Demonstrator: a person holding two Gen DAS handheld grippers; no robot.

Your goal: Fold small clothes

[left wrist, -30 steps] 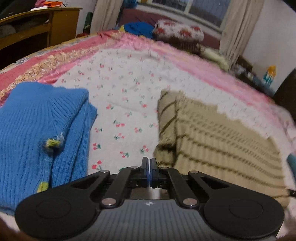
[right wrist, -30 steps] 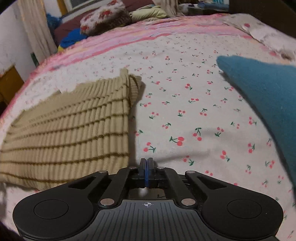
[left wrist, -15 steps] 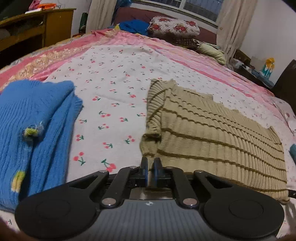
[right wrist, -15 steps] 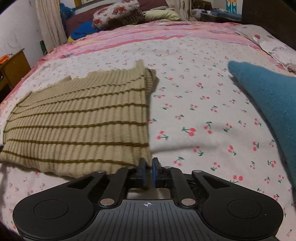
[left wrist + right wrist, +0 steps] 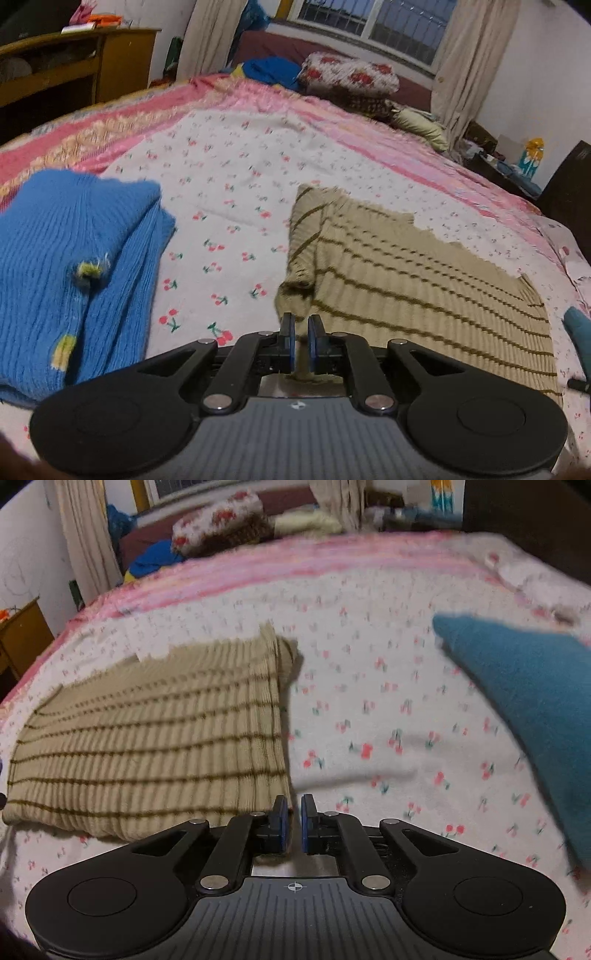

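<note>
A tan ribbed sweater with brown stripes (image 5: 424, 295) lies folded flat on the cherry-print bedsheet (image 5: 229, 177). My left gripper (image 5: 300, 321) hovers at its near left corner. Its jaws are a narrow gap apart, tan knit shows through the gap, and I see no pinch. In the right wrist view the same sweater (image 5: 147, 746) fills the left half. My right gripper (image 5: 291, 801) sits at its near right corner. Its jaws are opening, with a small gap and nothing between the pads.
A folded blue knit sweater (image 5: 66, 266) lies left of the tan one. A teal garment (image 5: 535, 701) lies to its right. Pillows (image 5: 347, 74) and bedding are piled at the far end. A wooden cabinet (image 5: 74, 70) stands beyond the bed's left edge.
Both grippers went from shut to slightly parted. Each drew closer to its own near corner of the tan sweater, which now reaches the fingertips in both views.
</note>
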